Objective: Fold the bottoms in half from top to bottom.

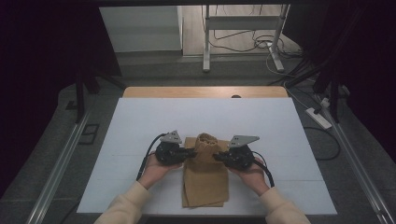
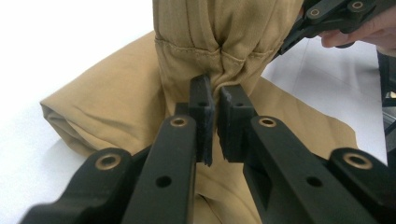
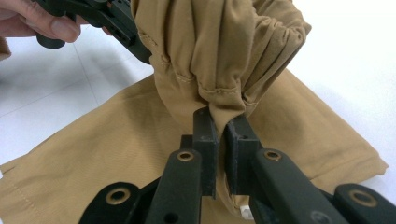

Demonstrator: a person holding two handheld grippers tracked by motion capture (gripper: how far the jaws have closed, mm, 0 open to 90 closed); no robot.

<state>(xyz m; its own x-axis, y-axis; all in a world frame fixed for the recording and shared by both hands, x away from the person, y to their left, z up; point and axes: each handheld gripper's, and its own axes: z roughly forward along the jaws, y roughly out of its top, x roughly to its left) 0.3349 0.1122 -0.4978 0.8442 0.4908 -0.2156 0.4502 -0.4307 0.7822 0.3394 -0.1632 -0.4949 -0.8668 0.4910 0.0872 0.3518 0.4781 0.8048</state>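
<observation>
I hold the tan garment (image 1: 205, 175) with both claws. My left gripper (image 2: 214, 100) is pressed together on a bunched, stitched hem at one side of the raised end. My right gripper (image 3: 219, 122) pinches the matching hem fold at the opposite side. Between the two claws, the fabric stands up in a gathered hump, with its far end lifted off the white table cover (image 1: 140, 121). The rest of the garment lies flat toward me, folded into a narrow strip near the front edge of the cover.

Status, as I judge it: both grips are secured and the lift has begun; the fold or spread of the raised end is not yet completed.

Clearance: the cover is bare on both sides of the garment and beyond it, up to the wooden table edge (image 1: 205, 91). This gives open room to carry the hem forward or outward. The near end of the garment lies close to the front edge, so backward travel is limited.
</observation>
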